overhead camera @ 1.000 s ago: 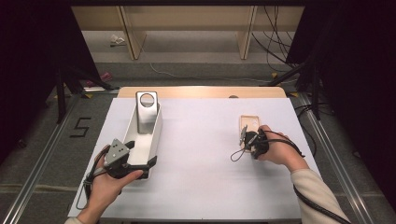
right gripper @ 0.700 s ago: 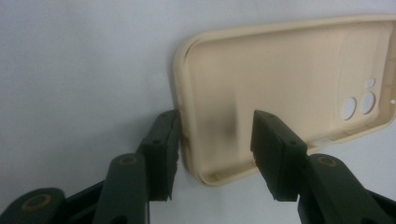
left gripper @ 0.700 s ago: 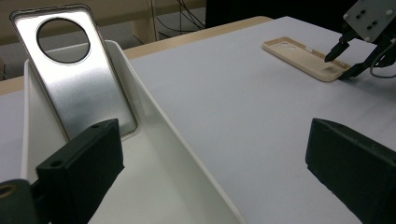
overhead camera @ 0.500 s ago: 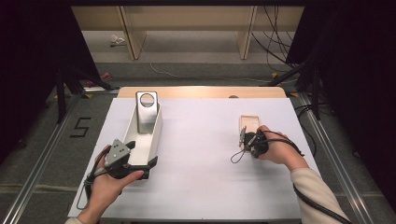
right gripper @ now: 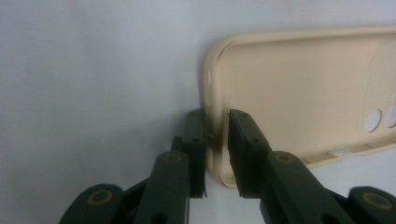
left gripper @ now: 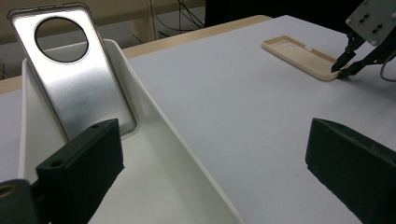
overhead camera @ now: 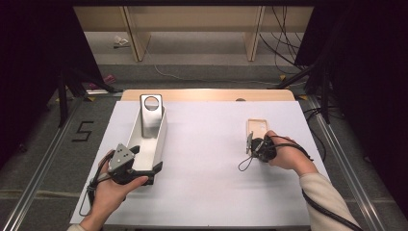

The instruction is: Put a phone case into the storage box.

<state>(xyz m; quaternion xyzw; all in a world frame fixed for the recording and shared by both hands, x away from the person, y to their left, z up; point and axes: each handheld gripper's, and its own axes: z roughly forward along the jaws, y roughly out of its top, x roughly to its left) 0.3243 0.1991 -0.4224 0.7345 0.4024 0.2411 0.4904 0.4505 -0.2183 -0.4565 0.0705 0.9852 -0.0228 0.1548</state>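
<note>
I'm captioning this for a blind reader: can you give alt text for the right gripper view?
The right gripper has its two black jaws closed on the near rim of a beige phone case, one jaw inside and one outside. The case lies open side up on the white table.

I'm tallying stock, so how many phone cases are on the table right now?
2. A silver case leans upright at the far end of the white tray; a beige case lies flat, its edge between the right gripper jaws.

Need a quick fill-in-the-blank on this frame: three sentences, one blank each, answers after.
1. The right gripper has its jaws on either side of the rim of the beige ____ case.
2. The silver plate leans inside the white ____.
3. The left gripper has its jaws ____.

Answers: phone; tray; open
</note>
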